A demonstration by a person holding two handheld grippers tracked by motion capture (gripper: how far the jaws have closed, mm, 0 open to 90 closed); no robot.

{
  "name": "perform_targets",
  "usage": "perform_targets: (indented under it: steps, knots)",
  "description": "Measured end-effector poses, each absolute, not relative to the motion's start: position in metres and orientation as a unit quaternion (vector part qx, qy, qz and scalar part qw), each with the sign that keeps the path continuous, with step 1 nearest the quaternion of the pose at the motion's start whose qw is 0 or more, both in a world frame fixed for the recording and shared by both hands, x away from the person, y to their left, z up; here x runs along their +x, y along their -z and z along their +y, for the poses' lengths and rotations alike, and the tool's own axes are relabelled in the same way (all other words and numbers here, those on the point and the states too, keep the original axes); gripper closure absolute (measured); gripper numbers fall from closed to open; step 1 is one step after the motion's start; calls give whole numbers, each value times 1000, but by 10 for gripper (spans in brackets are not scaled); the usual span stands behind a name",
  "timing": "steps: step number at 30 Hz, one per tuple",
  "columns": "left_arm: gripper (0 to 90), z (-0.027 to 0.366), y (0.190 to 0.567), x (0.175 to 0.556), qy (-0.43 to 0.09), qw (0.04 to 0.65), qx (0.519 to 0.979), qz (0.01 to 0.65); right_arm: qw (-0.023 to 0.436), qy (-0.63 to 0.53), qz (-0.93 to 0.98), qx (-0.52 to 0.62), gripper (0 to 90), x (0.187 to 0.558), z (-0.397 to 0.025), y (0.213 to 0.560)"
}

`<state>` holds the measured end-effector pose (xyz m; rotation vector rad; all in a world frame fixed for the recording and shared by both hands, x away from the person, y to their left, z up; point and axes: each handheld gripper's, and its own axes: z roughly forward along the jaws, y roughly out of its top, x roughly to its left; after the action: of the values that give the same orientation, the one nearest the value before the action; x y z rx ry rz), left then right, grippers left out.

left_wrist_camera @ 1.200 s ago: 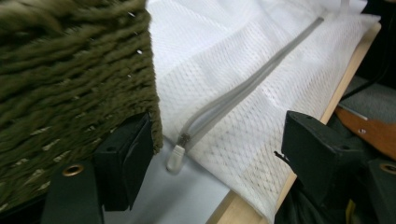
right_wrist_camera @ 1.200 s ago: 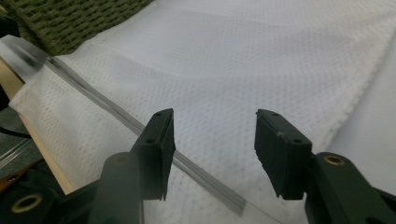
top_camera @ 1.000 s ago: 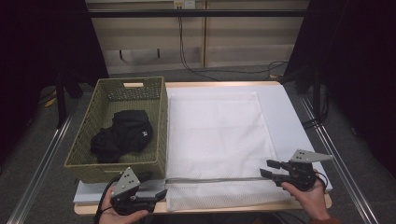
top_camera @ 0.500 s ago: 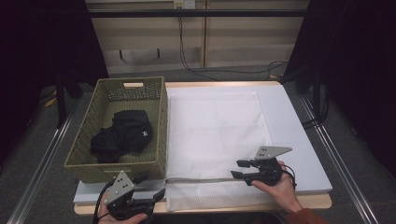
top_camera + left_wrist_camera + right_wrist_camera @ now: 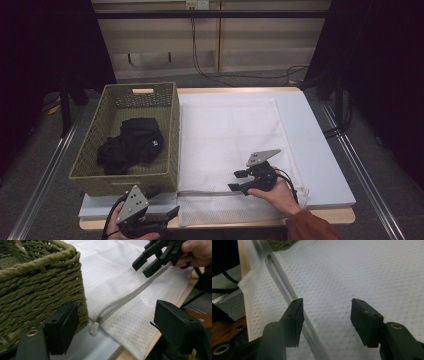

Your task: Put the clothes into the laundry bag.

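Note:
A white mesh laundry bag [image 5: 227, 130] lies flat on the table, its grey zipper [image 5: 210, 193] running along the front edge. The zipper pull [image 5: 94, 328] rests at the bag's left end, next to the basket corner. My left gripper [image 5: 164, 202] is open at the front left edge, jaws wide apart and pointed at the pull, and in its own view the left gripper [image 5: 115, 320] holds nothing. My right gripper [image 5: 236, 180] hovers open just above the zipper near the bag's middle, and in its own view the right gripper [image 5: 327, 315] has the zipper [image 5: 287, 292] passing under one jaw.
A green woven basket [image 5: 172, 125] stands at the left of the table with black clothing [image 5: 131, 145] inside. A pale mat [image 5: 320, 150] lies under the bag. The table's wooden front edge [image 5: 330, 216] is close to both hands.
My right gripper has moved left from the bag's right front corner toward the middle of the zipper. The left gripper has stayed near the front left corner.

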<state>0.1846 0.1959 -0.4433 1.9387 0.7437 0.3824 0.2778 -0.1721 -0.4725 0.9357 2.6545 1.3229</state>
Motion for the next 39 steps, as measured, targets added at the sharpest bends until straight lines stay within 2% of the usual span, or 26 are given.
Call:
perform_targets:
  steps: [3,7,9,13,18,27,30,34,37,39]
  knots:
    - [202,196,445,186,-153,493,799,308,17,-405,868,288,405,277,-166,481]
    - [202,196,444,185,-154,490,801,307,39,-403,871,279,412,273,-164,483]
    - [202,196,443,184,-154,494,800,305,68,-397,878,261,407,269,-161,485]
    - [202,195,443,184,-152,489,803,305,89,-396,881,243,387,268,-159,487]
    - [202,194,444,185,-146,492,803,303,97,-392,879,255,335,272,-161,488]
    - [200,191,445,186,-140,490,807,299,107,-377,877,279,354,282,-165,485]
    - [200,192,445,186,-140,489,807,299,102,-374,877,283,390,285,-166,484]
    - [199,191,445,186,-140,487,808,298,106,-374,869,306,582,289,-171,483]
    - [198,190,445,186,-139,485,811,296,107,-371,865,321,640,293,-172,482]
    - [198,190,446,187,-137,485,811,297,103,-372,865,321,640,294,-172,482]
